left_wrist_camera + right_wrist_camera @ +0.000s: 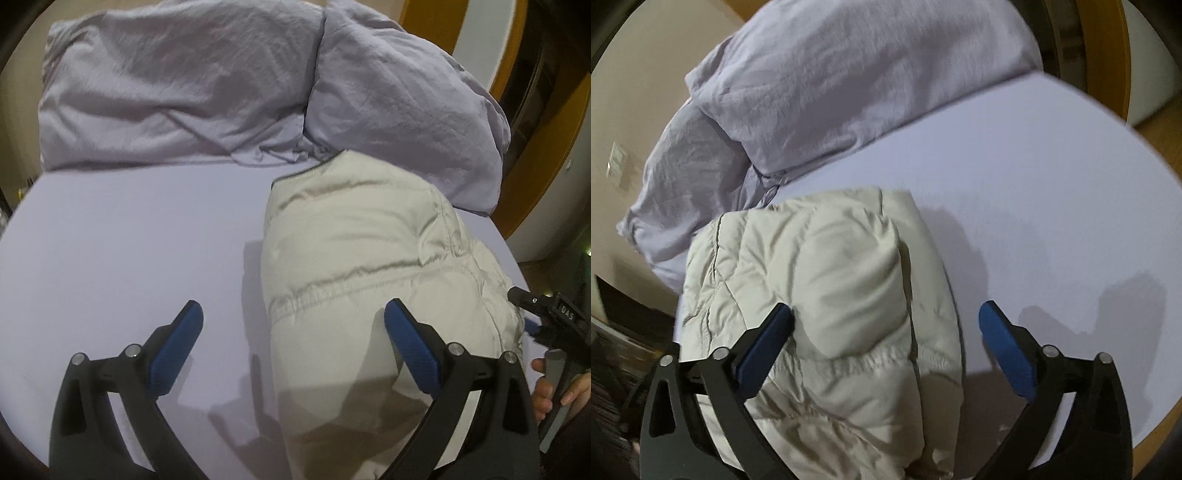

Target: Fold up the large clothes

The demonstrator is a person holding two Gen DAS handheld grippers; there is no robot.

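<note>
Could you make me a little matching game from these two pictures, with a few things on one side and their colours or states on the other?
Things:
1. puffy jacket
2. duvet
3. gripper pads
4. left gripper

Descriptions:
A. blue
B. cream, folded into a bundle on the bed
C. open, holding nothing
D. lilac, bunched at the far end of the bed

Pairs: 1-B, 2-D, 3-A, 4-C

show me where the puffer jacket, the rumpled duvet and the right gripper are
Cream puffer jacket (820,295), right wrist view, its folded top panel.
Lilac duvet (177,92), left wrist view, its crumpled middle.
Right gripper (886,325), right wrist view, midway between its open blue-padded fingertips.
</note>
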